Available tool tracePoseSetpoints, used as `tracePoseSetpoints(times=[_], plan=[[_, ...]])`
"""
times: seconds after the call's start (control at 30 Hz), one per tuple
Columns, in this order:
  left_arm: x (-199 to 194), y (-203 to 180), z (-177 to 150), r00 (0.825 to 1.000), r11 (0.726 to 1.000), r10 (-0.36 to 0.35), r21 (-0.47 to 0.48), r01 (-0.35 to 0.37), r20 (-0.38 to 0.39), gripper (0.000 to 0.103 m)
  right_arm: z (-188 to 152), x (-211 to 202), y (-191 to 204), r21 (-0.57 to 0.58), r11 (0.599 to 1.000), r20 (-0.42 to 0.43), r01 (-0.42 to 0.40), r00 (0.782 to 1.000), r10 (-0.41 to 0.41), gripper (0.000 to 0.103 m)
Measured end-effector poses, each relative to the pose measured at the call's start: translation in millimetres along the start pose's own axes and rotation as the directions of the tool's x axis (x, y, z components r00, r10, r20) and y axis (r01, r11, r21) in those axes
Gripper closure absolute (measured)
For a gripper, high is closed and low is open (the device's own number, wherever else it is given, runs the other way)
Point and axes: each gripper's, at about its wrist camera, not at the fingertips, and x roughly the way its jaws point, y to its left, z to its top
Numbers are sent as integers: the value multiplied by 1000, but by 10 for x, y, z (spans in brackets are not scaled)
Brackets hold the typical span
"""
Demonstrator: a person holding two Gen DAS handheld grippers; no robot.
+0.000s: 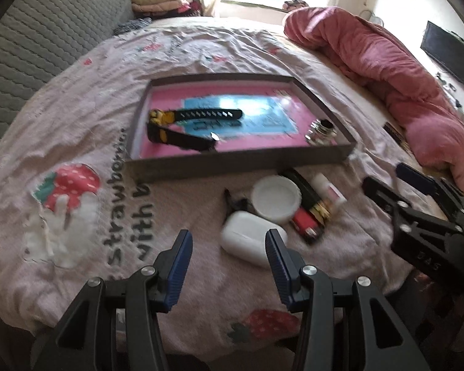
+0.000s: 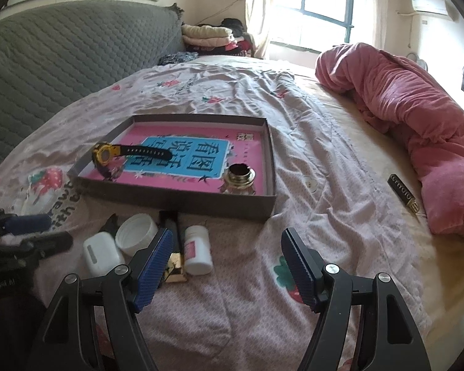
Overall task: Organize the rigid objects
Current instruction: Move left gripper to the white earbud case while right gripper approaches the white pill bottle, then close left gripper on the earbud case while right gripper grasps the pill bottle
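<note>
A shallow grey box (image 1: 232, 162) (image 2: 176, 199) with a pink and blue bottom lies on the bed. In it are a yellow-and-black watch (image 1: 182, 123) (image 2: 108, 154) and a small glass jar with a gold rim (image 1: 321, 131) (image 2: 239, 177). In front of the box lie a white earbud case (image 1: 247, 241) (image 2: 100, 252), a white round lid (image 1: 275, 199) (image 2: 136, 230), a small white bottle (image 1: 329, 188) (image 2: 198, 250), a black-and-gold tube (image 1: 309, 198) (image 2: 173, 247) and a red lighter (image 1: 304, 221). My left gripper (image 1: 229, 247) is open just before the earbud case. My right gripper (image 2: 227, 247) is open, its left finger beside the tube.
A rolled pink blanket (image 1: 386, 71) (image 2: 417, 117) lies along the right side of the bed. A small black-and-gold object (image 2: 402, 190) lies beside it. A grey quilted headboard (image 2: 62, 52) stands at the left. Folded clothes (image 2: 210, 38) are stacked by the window.
</note>
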Motion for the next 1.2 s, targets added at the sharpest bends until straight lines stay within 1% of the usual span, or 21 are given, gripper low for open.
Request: tracePoseSetpoints(times=[0.17,0.3,0.6,0.8,1.0,1.2], plan=[[22,-61,-105,1000,1000,-1,3,1,-25,54,-54,19,95,-13,1000,-30,-29,999,28,29],[73,-59,-136,999,1000,-21,-1,21,-46,54,-67,26,145,-32,999,-35,-31,999,30,29],[267,-59,-173,993,997,-80,-30,77,-90,54,-98,93,91,-17,999,-52,-27,998,26,29],[415,-54,-156,990,994,-97,-56,91,-105,54,-140,194,76,-21,999,-75,-34,997,33,29],[496,-56,-119,989,993,-109,-61,103,-96,54,-155,306,48,-17,999,-91,-31,995,29,29],[589,-52,-80,990,992,-113,-62,108,-89,54,-168,481,71,-49,999,-124,8,992,-14,29]])
